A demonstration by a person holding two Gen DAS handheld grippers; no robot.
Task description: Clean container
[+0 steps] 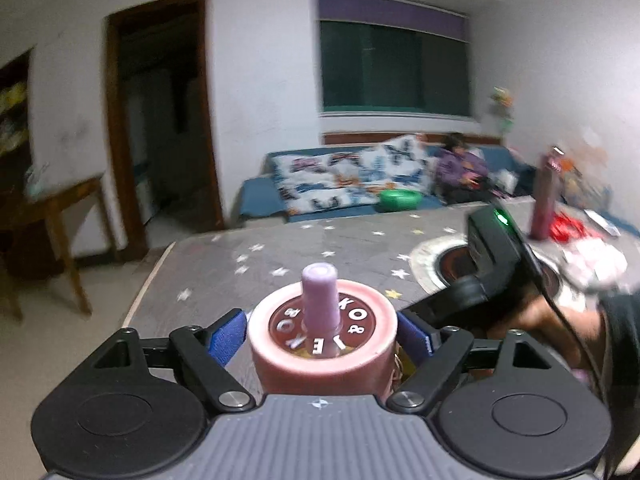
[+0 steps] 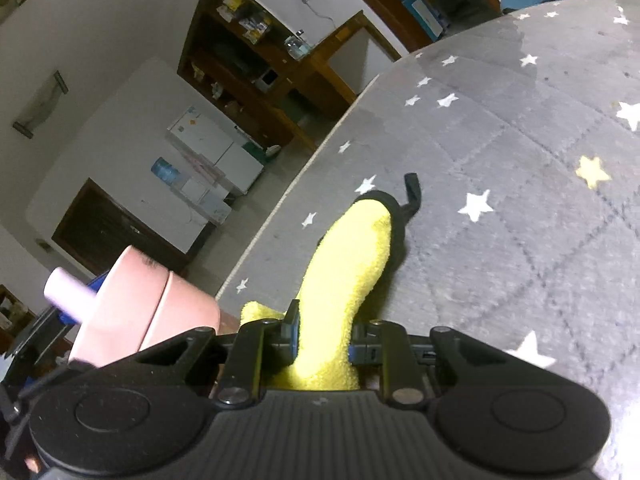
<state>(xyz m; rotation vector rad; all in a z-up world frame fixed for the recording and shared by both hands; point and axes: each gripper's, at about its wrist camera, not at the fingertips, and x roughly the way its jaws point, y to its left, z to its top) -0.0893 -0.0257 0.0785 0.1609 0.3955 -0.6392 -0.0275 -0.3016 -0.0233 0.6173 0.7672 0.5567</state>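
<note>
My left gripper (image 1: 322, 340) is shut on a pink container (image 1: 320, 356) with a brown lettered lid and a lilac spout (image 1: 319, 296), held upright above the near table edge. The same container (image 2: 132, 312) shows at the lower left of the right wrist view. My right gripper (image 2: 322, 338) is shut on a yellow cleaning cloth (image 2: 344, 276) wrapped over a black tool with a hook (image 2: 412, 194); the cloth points out over the grey star-patterned table (image 2: 520, 160). The right gripper's body (image 1: 496, 248) sits to the right of the container, apart from it.
A round burner recess (image 1: 452, 260) is set in the table at right. A tall pink bottle (image 1: 544, 196), red items and white wrappers stand at the far right. A blue sofa with a seated person (image 1: 460, 168) is behind the table. A wooden side table (image 1: 60, 208) stands at left.
</note>
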